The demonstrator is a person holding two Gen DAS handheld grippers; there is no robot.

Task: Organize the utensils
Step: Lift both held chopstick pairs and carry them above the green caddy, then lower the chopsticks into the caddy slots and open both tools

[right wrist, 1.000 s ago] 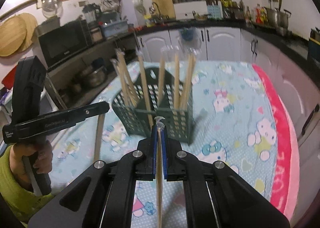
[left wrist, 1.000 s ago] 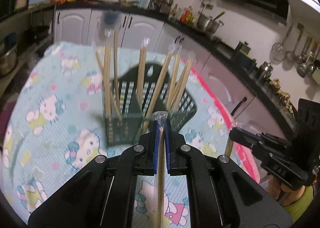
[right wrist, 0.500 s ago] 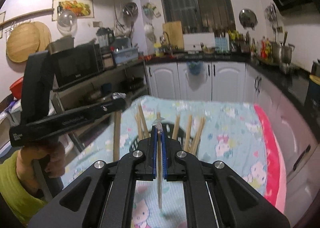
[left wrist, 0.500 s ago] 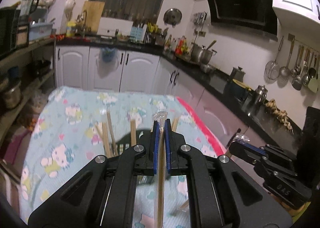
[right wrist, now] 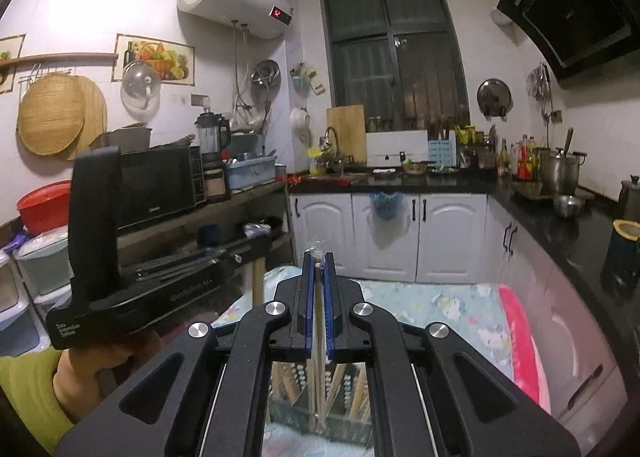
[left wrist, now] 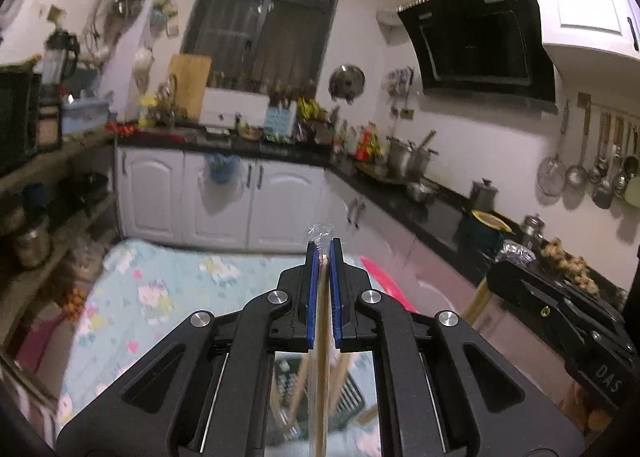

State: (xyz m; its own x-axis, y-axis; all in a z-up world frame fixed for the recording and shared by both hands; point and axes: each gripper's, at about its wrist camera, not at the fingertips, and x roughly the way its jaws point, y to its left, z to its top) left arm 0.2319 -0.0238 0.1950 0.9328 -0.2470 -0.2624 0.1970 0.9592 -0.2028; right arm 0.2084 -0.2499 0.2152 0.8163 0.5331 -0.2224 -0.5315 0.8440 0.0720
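My left gripper (left wrist: pixel 323 247) is shut on a pair of plastic-wrapped wooden chopsticks (left wrist: pixel 320 385) that hang down between its blue pads. My right gripper (right wrist: pixel 318 259) is likewise shut on another wrapped pair of chopsticks (right wrist: pixel 318 377). Both are held high over the dark green utensil basket (right wrist: pixel 344 423), which holds several wrapped chopsticks and shows only through the gap below the fingers (left wrist: pixel 352 397). The right gripper (left wrist: pixel 504 269) also appears at the right of the left wrist view, and the left gripper (right wrist: pixel 256 247) at the left of the right wrist view.
The table carries a light blue cartoon-print cloth (left wrist: pixel 160 297) with a pink border (right wrist: pixel 524 357). White cabinets (right wrist: pixel 400 237) and a black counter (left wrist: pixel 420 209) crowded with pots lie beyond. A microwave (right wrist: pixel 160 181) stands on a shelf at left. A hand in a yellow-green sleeve (right wrist: pixel 36 397) holds the left tool.
Both grippers have risen well above the basket with their chopsticks still clamped, and tilted upward. The basket has dropped from mid-frame to beneath the fingers.
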